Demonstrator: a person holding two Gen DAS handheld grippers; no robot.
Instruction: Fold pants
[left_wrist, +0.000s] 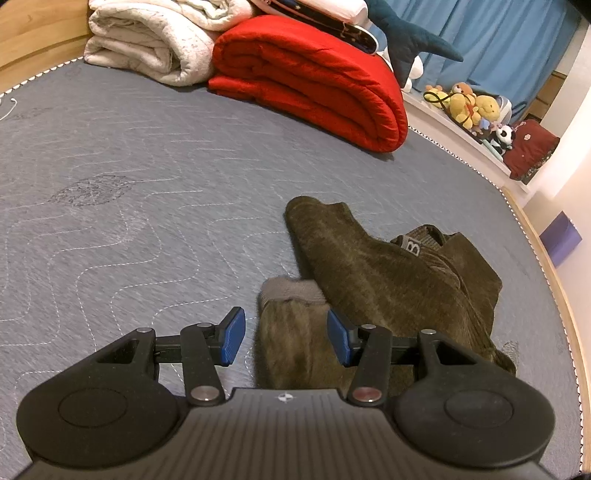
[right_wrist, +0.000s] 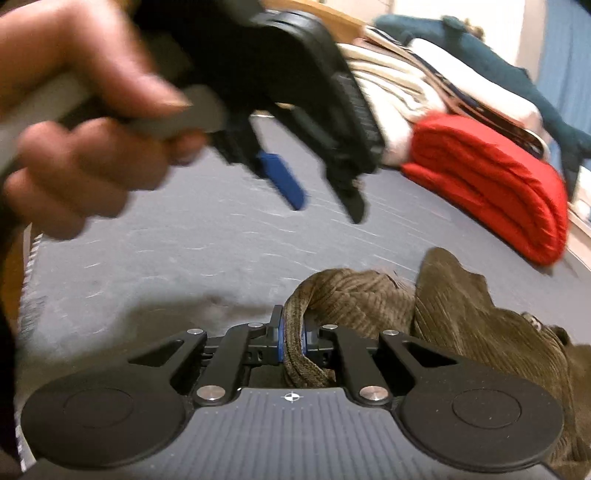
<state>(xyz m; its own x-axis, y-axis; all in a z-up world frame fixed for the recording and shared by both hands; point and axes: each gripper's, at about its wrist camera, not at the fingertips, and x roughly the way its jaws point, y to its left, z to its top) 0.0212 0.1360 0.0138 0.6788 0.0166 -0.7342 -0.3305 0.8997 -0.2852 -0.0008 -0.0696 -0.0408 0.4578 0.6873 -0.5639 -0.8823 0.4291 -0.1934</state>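
The brown corduroy pants (left_wrist: 388, 280) are lying in a loose heap on the near right part of the grey quilted mattress (left_wrist: 129, 177), one leg running away toward the middle of the bed and the waistband with its lettered label showing at the far side of the pile. The left gripper (left_wrist: 286, 338) is hanging just above the near cuff, its jaws spread wide, the blue pads (left_wrist: 233, 336) standing apart on either side of the cuff's fuzzy lining and holding nothing. Over in the right wrist view, the right gripper (right_wrist: 291, 341) is pinching a ribbed fold of the pants (right_wrist: 461, 325) tightly, the cloth bunching up between the pressed-together jaws and trailing off to the right. In that same view the left gripper (right_wrist: 317, 199) is showing blurred at upper left, fingers apart, with the person's left hand (right_wrist: 85, 129) wrapping its handle, hanging over bare mattress to the far left of the pile. At the far end of the bed a folded red quilt (left_wrist: 314, 81) is sitting beside a rolled cream blanket (left_wrist: 147, 48), with a dark teal plush shark (left_wrist: 406, 40) behind them. Along the far right, a ledge of stuffed toys (left_wrist: 472, 107) is lining up before a blue curtain (left_wrist: 498, 37).
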